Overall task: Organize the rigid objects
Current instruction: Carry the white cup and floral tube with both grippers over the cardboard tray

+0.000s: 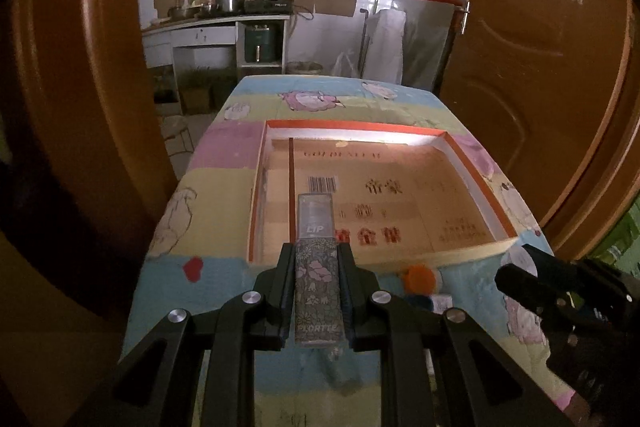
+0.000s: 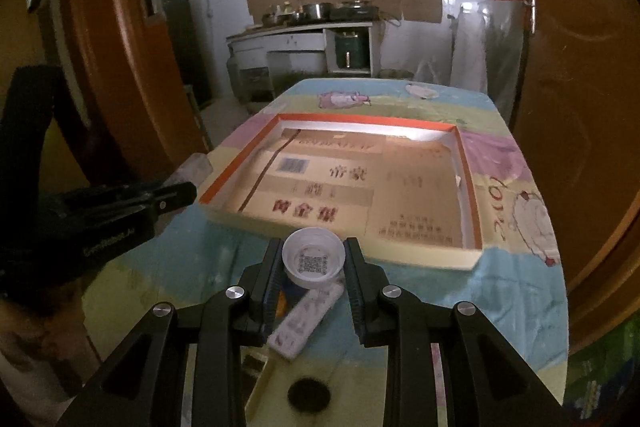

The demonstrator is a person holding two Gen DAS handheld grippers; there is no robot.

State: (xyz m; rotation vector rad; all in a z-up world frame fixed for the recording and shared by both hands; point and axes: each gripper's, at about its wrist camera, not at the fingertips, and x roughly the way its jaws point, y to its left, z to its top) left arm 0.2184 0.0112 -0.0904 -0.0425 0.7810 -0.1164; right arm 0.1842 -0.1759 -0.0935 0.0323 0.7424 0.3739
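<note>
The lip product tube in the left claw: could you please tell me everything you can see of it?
The lip product tube is a slim rectangular stick, apparently plastic. Its lower body carries a grey and pink flower print with lettering near the base; its upper part is clear and frosted, marked "LIP". The left claw is shut on its patterned body, both fingers pressing its sides. It points forward, its clear end reaching over the near rim of the shallow orange-edged box.

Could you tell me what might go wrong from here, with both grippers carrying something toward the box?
1. The left gripper pinches the lip gloss tube at its lower half only; the long free end could swing and clip the shallow box's near wall.
2. The right gripper holds the white bottle cap by its round rim, so it may pop out.
3. The two grippers are close together and could collide over the box.
</note>
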